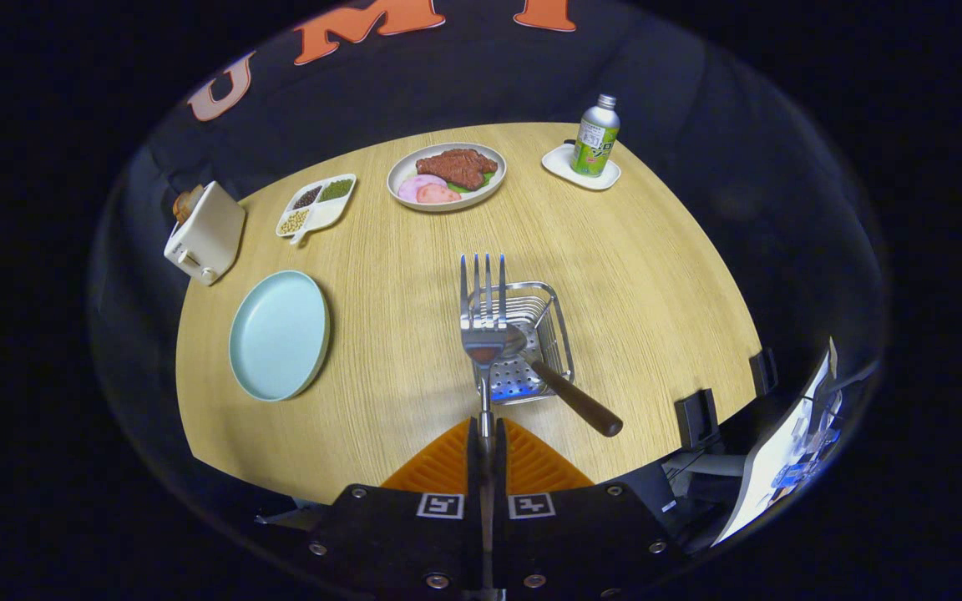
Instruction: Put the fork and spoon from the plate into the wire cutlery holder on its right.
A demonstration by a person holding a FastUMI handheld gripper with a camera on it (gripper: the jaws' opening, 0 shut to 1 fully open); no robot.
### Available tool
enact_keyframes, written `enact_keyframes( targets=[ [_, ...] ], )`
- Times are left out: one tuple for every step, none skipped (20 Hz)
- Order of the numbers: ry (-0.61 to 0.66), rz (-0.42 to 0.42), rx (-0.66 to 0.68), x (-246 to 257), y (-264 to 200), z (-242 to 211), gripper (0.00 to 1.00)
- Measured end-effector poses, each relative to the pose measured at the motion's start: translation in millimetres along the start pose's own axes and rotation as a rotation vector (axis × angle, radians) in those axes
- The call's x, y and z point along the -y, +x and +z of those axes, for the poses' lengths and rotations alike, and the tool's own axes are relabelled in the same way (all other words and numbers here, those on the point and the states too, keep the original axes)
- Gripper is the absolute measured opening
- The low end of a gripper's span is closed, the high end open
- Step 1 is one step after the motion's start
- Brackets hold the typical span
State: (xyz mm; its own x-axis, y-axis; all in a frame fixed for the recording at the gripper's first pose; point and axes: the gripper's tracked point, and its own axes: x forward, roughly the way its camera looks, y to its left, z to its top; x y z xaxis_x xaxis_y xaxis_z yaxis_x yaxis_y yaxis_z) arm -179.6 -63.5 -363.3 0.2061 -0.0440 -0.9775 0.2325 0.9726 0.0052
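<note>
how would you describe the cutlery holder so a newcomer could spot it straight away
On the round wooden table, look right of the pale blue plate. The wire cutlery holder lies just ahead of the gripper: the sole shiny metal basket, a brown-handled spoon sticking out.

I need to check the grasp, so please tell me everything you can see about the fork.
The fork looks like shiny metal, with four long tines and a slim handle. The gripper is shut on the handle, both fingers pressing it. The tines point ahead, away from the fingers. The fork is lifted, over the near left part of the wire cutlery holder. The spoon already lies in that holder; whether the two touch is unclear.
</note>
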Motion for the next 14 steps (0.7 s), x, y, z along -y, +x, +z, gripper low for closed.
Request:
enact_keyframes(
  targets=[
    [-0.012,0.001,-0.014,4,4,-2,0.05],
    [-0.025,-0.001,-0.02,7,7,-1,0.05],
    [-0.037,-0.001,-0.019,8,9,1,0.07],
    [-0.042,-0.001,-0.015,11,11,2,0.07],
    [-0.044,0.014,-0.015,10,13,4,0.09],
    [-0.038,0.033,-0.014,8,12,5,0.1],
    [-0.027,0.049,0.005,7,10,11,0.12],
    [-0.01,0.058,0.029,8,7,19,0.13],
    [0.007,0.076,0.062,8,3,28,0.13],
    [0.027,0.098,0.095,6,-3,38,0.12],
    [0.043,0.129,0.138,3,-14,47,0.12],
    [0.052,0.157,0.193,1,-25,61,0.12],
    [0.051,0.178,0.256,1,-37,76,0.13],
    [0.047,0.194,0.327,2,-51,92,0.14]
  ],
)
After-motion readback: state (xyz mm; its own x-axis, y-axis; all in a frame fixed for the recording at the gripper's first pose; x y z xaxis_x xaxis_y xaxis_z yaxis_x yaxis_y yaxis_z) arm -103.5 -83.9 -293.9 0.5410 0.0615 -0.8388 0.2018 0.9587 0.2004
